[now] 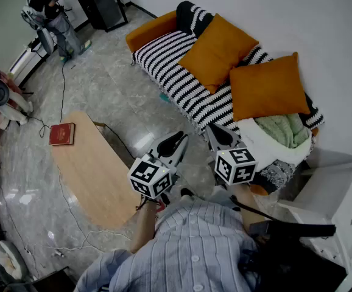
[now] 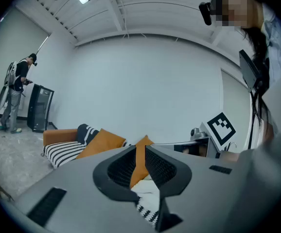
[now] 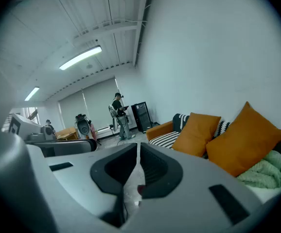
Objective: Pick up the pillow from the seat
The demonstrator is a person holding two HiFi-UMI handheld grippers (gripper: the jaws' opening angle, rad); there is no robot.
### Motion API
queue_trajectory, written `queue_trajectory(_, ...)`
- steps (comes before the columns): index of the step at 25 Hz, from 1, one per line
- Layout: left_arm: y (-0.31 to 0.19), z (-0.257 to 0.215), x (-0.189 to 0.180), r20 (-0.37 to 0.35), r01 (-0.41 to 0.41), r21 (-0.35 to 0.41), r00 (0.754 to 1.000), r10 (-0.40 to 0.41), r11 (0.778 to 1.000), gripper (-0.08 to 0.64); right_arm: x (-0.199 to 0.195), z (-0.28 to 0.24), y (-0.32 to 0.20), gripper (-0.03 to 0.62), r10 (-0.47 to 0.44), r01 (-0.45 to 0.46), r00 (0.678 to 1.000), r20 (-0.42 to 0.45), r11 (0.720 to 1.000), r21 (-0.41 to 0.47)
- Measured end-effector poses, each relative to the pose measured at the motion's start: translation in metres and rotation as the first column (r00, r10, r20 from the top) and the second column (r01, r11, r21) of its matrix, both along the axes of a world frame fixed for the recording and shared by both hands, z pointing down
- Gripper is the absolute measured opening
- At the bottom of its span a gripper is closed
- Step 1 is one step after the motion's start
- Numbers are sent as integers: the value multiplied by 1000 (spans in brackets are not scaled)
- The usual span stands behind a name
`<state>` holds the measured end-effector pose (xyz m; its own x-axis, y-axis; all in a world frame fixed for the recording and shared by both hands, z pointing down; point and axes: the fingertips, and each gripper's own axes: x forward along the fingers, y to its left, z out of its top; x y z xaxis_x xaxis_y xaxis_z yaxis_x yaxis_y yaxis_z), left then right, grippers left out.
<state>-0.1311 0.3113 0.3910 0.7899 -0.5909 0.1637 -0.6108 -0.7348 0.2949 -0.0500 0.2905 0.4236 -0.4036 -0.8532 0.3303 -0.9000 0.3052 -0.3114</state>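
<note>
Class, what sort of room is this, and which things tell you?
Likely a lounge set up in a lab: a striped sofa with orange pillows, a low wooden table, ceiling strip lights.

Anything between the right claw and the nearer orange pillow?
Head view: only striped sofa cover shows between the shut right claw and that pillow. The white and green bedding sits just beside the path.

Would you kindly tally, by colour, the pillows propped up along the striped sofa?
Orange square fabric pillows: 2
Black-and-white striped pillow: 1
Total: 3
</note>
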Motion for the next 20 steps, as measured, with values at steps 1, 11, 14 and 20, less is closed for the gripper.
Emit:
queue_trajectory(1, 1, 1, -2, -2, -2, 1, 1000, 2, 1000, 52, -1, 1, 1, 35, 4, -4, 1000, 1, 1000, 1)
queue_trajectory(11, 12, 16, -22, -72, -4, -42, 997, 1, 999, 52, -12, 16, 23, 35, 36, -37, 999, -16, 999, -21)
queue_trajectory(14, 10, 23, -18, -90, -18, -66, 996, 12, 998, 52, -8, 21, 26, 35, 41, -43, 997, -66, 999, -27)
queue_trajectory(20, -6, 33, -1, -106, -41, -91, 994, 31, 995, 52, 4, 34, 12, 35, 49, -52, 997, -57, 997, -58)
